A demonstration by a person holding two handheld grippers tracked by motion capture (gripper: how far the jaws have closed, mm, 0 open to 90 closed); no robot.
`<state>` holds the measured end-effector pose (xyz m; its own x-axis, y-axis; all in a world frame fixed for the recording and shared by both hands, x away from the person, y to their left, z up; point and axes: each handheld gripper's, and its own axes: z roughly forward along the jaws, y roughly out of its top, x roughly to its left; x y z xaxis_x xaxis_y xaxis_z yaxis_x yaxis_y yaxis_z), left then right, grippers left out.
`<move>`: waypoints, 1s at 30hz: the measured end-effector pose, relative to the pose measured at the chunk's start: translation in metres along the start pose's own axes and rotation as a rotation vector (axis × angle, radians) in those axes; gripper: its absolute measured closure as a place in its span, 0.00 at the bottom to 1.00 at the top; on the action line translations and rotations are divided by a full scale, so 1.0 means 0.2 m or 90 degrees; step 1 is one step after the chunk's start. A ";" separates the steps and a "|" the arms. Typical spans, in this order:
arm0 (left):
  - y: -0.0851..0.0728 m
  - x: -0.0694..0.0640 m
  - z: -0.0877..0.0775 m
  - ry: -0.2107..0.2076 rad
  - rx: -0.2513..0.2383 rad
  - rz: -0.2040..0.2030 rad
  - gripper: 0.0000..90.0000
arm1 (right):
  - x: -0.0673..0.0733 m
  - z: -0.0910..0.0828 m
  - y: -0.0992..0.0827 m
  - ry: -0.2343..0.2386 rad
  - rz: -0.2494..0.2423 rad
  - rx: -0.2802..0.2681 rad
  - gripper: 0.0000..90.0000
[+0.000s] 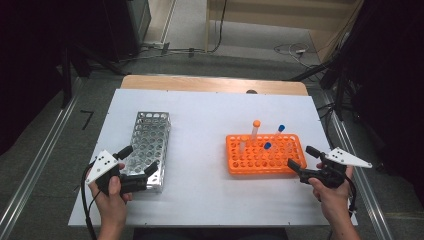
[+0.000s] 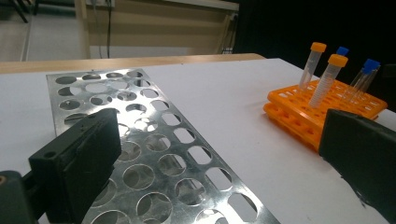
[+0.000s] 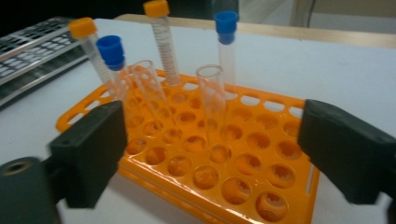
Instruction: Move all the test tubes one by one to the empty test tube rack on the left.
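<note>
My left gripper point(image 1: 137, 170) sits nearest, its matte black jaws spread apart over the near end of the metal rack point(image 1: 148, 146), a shiny perforated plate of round holes. My right gripper point(image 1: 303, 161) has its jaws apart too, holding nothing, at the near right corner of the orange rack point(image 1: 265, 154), glossy plastic with a grid of round wells. In it stand 2 orange-capped tubes point(image 3: 161, 37), 2 blue-capped tubes point(image 3: 225, 39) and 2 uncapped clear tubes point(image 3: 211, 100). The white tabletop point(image 1: 200, 150) lies bare between both racks.
</note>
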<state>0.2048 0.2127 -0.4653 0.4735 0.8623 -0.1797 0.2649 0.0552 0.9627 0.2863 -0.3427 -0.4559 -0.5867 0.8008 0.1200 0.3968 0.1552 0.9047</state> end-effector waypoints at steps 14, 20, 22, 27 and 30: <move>0.01 -0.03 0.01 -0.001 -0.003 0.001 0.00 | -0.02 0.16 -0.03 -0.006 0.032 0.051 0.61; 0.01 -0.05 0.02 -0.016 0.001 0.005 0.00 | -0.01 0.20 -0.04 -0.012 0.021 0.064 0.64; 0.01 -0.05 0.03 -0.020 0.002 0.004 0.00 | -0.01 0.21 -0.05 -0.016 0.017 0.065 0.66; 0.01 -0.05 0.03 -0.025 0.005 0.002 0.00 | -0.01 0.22 -0.05 -0.023 0.010 0.057 0.70; 0.01 -0.06 0.03 -0.025 0.005 0.001 0.00 | -0.01 0.22 -0.06 -0.032 -0.002 0.056 0.75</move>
<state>0.2050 0.2003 -0.4625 0.5060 0.8423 -0.1858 0.2706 0.0495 0.9614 0.3133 -0.3201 -0.4843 -0.5531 0.8277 0.0952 0.4573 0.2061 0.8651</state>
